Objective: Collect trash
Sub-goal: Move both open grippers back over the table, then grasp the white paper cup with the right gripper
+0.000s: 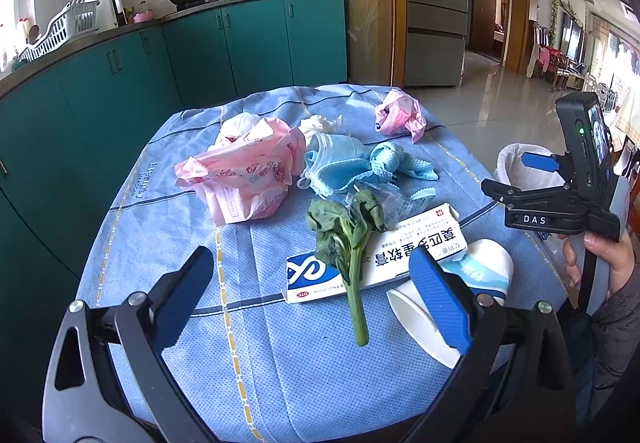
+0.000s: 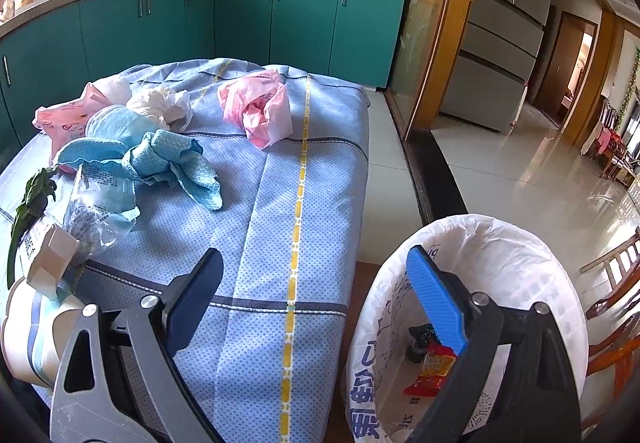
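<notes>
Your left gripper [image 1: 316, 283] is hovering low over the near end of the table [image 1: 280, 375], and the wilted green stalk [image 1: 352, 243] is lying right between its two fingers, its stem end pointing toward you across the white and blue medicine box [image 1: 384, 263]. The fingers are standing wide apart and are touching nothing, though the right-hand pad [image 1: 440, 303] is sitting in front of the white paper cup [image 1: 484, 271] tipped on its side just beside the box. Farther back you are facing a crumpled pink wrapper [image 1: 248, 179], a bunch of blue cloth [image 1: 356, 163], a white tissue wad [image 1: 320, 125] and a smaller pink bag [image 1: 398, 115]. Your right gripper [image 2: 316, 299] is hanging past the table's edge, also spread wide and empty: its left finger is over the tablecloth [image 2: 272, 203], its blue-padded finger [image 2: 436, 299] over the lined bin [image 2: 528, 263], where a red wrapper [image 2: 432, 371] and something dark are lying at the bottom.
</notes>
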Tool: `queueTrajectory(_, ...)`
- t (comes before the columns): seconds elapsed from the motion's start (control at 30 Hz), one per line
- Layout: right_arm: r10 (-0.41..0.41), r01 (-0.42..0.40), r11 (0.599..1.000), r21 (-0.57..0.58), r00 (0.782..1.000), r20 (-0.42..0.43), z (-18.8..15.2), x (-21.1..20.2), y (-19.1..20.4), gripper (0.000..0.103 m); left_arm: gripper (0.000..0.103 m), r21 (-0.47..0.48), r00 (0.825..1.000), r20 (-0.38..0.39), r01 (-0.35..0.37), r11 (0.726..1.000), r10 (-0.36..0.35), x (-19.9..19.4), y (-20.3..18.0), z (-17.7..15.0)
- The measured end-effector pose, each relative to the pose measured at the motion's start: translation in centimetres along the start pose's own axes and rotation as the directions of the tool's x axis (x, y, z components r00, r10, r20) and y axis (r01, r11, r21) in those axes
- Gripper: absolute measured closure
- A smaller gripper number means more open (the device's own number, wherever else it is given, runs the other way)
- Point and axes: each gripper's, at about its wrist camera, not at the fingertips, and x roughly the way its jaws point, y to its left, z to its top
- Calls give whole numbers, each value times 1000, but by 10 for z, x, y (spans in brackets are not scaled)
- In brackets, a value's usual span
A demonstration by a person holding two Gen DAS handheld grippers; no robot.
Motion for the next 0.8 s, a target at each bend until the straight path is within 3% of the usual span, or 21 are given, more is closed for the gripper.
queueTrajectory(0.17, 42, -42, 999, 14, 999, 20, 3, -3, 1, 11, 5, -3, 999, 33, -14, 1000, 14, -2, 10, 3)
queueTrajectory(0.27, 107, -108, 994, 24, 993, 48, 4, -14, 1, 11, 5, -36, 996, 58, -71, 997, 73, -3, 27, 4)
queueTrajectory(0.4, 225, -227, 974, 14, 971, 83, -4, -33, 4, 11, 5, -92, 994, 45, -96, 991, 100, 1, 53, 4)
queueTrajectory(0.5, 345, -345, 938, -24, 935, 81, -16, -46, 13, 11, 5, -118, 995, 38, -92, 989, 97, 7, 66, 6)
queueTrajectory(0.6, 501, -491, 860, -135, 864, 50, -21, -57, 40, 9, 5, -123, 997, 27, -71, 990, 75, 15, 69, 3)
queueTrajectory(0.63, 524, -511, 843, -169, 851, 38, -22, -60, 48, 7, 5, -119, 998, 20, -62, 991, 65, 18, 69, 1)
queueTrajectory(0.7, 562, -545, 802, -246, 827, -1, -26, -64, 70, 4, 5, -108, 999, 10, -50, 993, 51, 22, 66, -2)
queueTrajectory(0.8, 561, -548, 780, -303, 826, -51, -33, -65, 97, 4, 5, -84, 999, 5, -42, 996, 43, 26, 63, -5)
